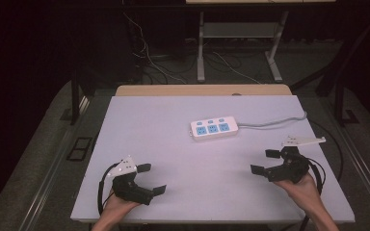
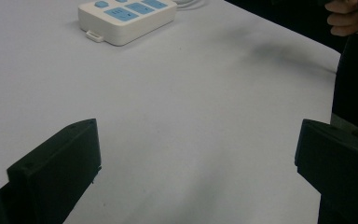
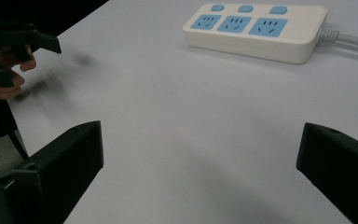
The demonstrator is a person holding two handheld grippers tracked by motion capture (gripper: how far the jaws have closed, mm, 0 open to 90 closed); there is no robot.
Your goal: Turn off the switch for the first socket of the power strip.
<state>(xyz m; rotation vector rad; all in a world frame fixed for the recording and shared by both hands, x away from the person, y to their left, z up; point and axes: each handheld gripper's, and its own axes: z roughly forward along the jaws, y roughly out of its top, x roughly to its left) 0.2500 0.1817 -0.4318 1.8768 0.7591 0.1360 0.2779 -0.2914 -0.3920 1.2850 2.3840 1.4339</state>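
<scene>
We hold a gripper in each hand over a pale grey table, both low at the near edge and well apart from each other. Our left gripper sits at the near left with its jaws spread wide and nothing between them — in the left gripper view the two black jaws stand far apart over bare tabletop. Our right gripper sits at the near right, its jaws likewise wide open and empty; the right gripper view shows the same broad gap with only table surface in it.

The one thing on the table is a white power strip with three blue sockets and three small blue buttons, lying flat near the middle, a little toward the far side. Its grey cable runs off to the right edge. The strip lies well ahead of both grippers — touching neither. In the right gripper view the other hand and its gripper show at the far left, somewhat blurred.

Beyond the table we see a dark floor with loose wires and the legs of a desk.
</scene>
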